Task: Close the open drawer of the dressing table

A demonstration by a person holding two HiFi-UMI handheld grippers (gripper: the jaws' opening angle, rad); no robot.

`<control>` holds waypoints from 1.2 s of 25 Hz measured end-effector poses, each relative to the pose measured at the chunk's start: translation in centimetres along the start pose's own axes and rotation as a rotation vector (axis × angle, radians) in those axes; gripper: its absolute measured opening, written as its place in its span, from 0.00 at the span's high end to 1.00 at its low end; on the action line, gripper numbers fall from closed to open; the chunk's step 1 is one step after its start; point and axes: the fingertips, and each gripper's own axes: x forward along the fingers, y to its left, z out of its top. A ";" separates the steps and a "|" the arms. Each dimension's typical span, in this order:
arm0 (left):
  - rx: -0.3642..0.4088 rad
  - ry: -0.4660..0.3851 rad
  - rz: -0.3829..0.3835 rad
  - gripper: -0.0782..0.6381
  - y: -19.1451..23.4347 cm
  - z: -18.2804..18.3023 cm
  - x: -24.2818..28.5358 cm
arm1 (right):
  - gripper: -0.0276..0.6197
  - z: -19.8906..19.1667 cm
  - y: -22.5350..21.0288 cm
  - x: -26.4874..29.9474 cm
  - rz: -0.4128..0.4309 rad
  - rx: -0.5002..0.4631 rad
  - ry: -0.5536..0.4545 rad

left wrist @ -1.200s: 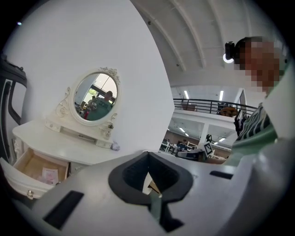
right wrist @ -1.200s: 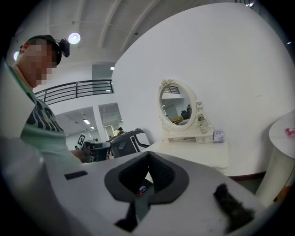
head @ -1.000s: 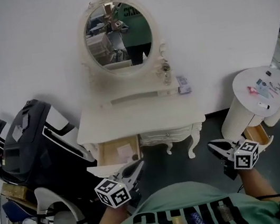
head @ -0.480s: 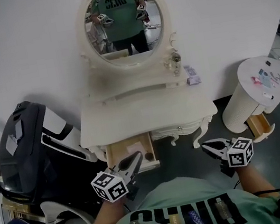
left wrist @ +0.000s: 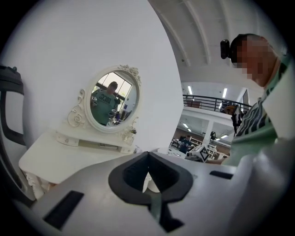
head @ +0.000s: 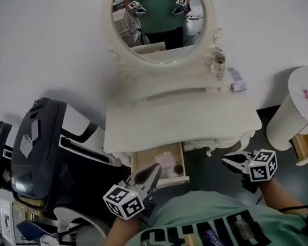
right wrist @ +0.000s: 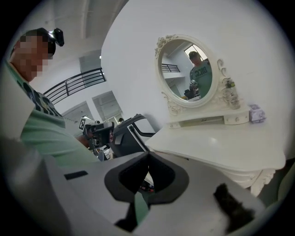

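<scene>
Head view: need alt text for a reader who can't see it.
From above, a white dressing table has its left drawer pulled open toward a person in a green shirt. The left gripper is at the drawer's front edge, the right gripper off to its right; both are shut and empty. An oval mirror reflects the person.

A white wall (head: 23, 48) is rising beyond the left claw (head: 154, 173); a black chair (head: 47, 150) is sitting left of it, dark floor (head: 209, 168) beneath.
</scene>
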 end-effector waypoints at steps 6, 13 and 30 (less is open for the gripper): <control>0.007 -0.027 0.098 0.88 1.2 1.0 -0.3 | 0.94 2.1 -1.9 3.8 0.108 -0.053 0.033; 0.002 -0.035 0.088 0.88 3.8 1.3 -2.1 | 0.94 1.7 -1.2 6.9 0.107 -0.043 0.054; 0.017 0.096 -0.221 0.88 21.1 1.7 -17.2 | 0.94 -5.0 6.2 22.2 -0.379 0.190 -0.001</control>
